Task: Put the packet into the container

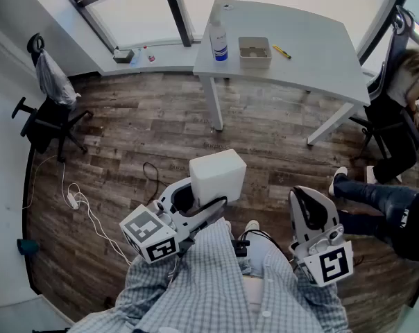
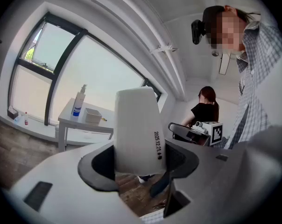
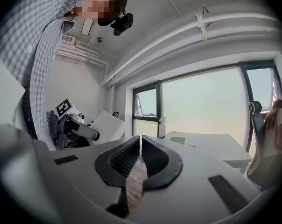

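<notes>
A white packet (image 1: 217, 175) with a printed date stands upright between the jaws of my left gripper (image 1: 199, 203), held at chest height over the wooden floor. In the left gripper view the packet (image 2: 137, 129) fills the gap of the left gripper (image 2: 138, 161), whose pads press its sides. My right gripper (image 1: 308, 198) hangs to the right, shut with nothing in it; its jaws nearly touch in the right gripper view (image 3: 140, 143). The container (image 1: 254, 50), a small open tray, sits far off on the grey table (image 1: 313, 47).
A spray bottle (image 1: 218, 40) and a yellow pen (image 1: 281, 51) lie beside the container. A seated person (image 1: 397, 151) is at the right. A black chair (image 1: 46, 120) and floor cables (image 1: 84, 210) are at the left.
</notes>
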`<state>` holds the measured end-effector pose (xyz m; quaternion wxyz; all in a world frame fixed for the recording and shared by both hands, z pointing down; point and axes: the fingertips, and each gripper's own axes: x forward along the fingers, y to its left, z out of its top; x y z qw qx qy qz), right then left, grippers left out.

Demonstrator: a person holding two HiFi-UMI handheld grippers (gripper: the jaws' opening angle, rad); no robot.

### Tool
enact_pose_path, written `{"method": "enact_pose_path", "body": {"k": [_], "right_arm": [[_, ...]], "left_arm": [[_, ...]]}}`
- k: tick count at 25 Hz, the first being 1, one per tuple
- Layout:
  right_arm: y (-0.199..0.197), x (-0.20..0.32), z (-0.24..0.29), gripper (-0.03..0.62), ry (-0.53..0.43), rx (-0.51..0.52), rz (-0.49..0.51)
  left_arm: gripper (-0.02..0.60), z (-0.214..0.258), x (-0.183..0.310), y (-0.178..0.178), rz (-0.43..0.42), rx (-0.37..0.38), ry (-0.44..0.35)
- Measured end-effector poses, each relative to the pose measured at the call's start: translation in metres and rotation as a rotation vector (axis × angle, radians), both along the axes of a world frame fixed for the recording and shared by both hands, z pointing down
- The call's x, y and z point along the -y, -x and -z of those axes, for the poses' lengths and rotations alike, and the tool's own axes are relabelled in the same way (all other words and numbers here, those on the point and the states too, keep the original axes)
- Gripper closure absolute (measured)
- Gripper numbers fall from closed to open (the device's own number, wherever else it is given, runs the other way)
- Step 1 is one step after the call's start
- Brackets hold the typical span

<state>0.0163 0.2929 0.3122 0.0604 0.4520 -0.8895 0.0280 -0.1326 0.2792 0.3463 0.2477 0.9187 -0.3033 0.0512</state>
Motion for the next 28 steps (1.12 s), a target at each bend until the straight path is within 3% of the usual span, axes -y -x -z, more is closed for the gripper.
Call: {"method": "enact_pose_path", "body": {"k": [14,28], "right_arm": [[0.010,0.003,0.000,0.569,0.001,0.001,-0.005],[0.042,-0.009,0.003,0.568,-0.024,-0.014,-0.044]], "left_arm": [[0.310,0.001,0.003,0.011,0.006,-0.017,-0.010],[0.310,0.007,-0.001,0.037,-0.069,-0.001,-0.063]]}}
